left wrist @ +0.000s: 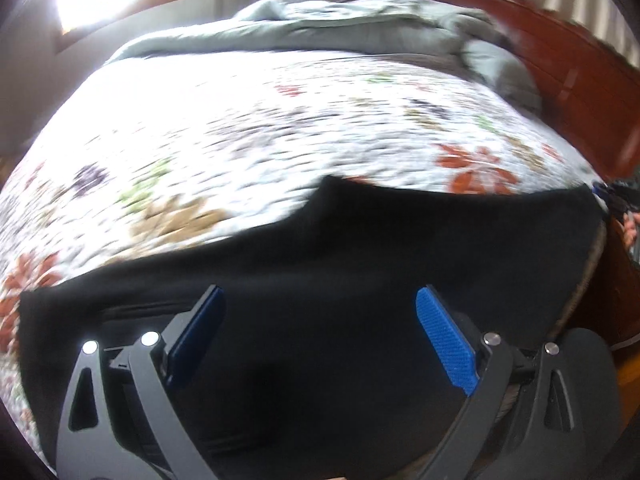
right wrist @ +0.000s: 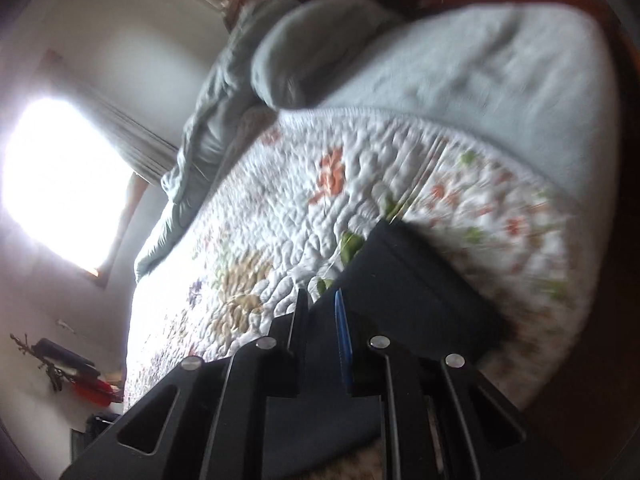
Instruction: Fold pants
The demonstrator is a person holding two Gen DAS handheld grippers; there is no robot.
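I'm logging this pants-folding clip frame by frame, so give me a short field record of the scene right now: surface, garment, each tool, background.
surface: floral quilt on a bed
garment: black pants spread along the quilt's near edge
left tool: open above the pants, nothing between its pads
right tool: closed on a fold of the pants
background: grey blanket bunched at the far side, wooden headboard, bright window
image quality: motion blur in both views

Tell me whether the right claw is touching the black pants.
Touching. In the right wrist view the right claw has its fingers nearly closed with the black pants fabric pinched between them, above the floral quilt.
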